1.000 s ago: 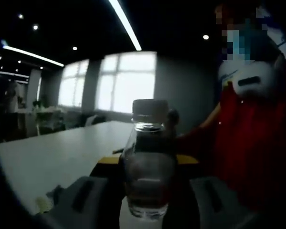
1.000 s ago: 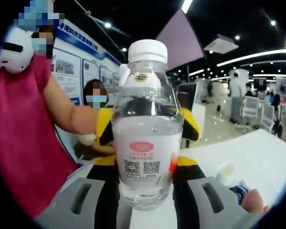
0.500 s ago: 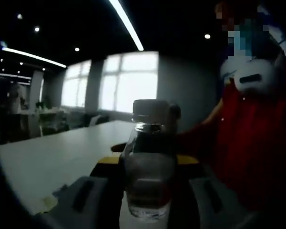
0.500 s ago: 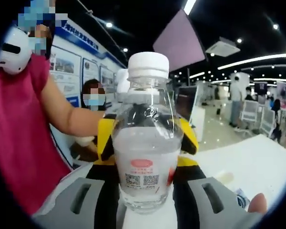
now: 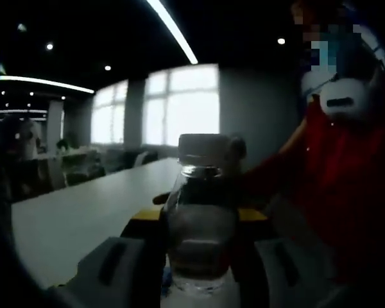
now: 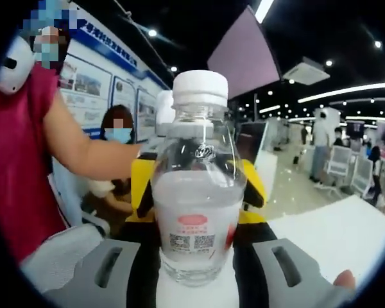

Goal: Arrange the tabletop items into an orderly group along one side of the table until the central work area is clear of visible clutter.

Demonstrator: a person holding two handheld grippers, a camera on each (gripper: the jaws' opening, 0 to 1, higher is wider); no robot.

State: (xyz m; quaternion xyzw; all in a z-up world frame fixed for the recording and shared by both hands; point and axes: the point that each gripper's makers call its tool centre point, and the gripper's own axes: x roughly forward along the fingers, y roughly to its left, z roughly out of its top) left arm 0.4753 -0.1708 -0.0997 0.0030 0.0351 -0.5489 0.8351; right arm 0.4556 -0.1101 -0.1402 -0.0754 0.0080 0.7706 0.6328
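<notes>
Gripping 1 upright, white-capped water bottle (image 6: 197, 186) (image 5: 201, 212) above the white table (image 6: 321, 231), both grippers' (image 5: 196, 266) (image 6: 196, 266) jaws pinching it.

bottle (image 6: 198, 192): clear, white cap, white label printed with red mark and black codes
tabletop (image 6: 333, 234): white
person's top (image 6: 16, 154): red
right gripper (image 6: 196, 269): grey

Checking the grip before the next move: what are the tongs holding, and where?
Both tongs clamp one water bottle by its lower body, from opposite sides.
</notes>
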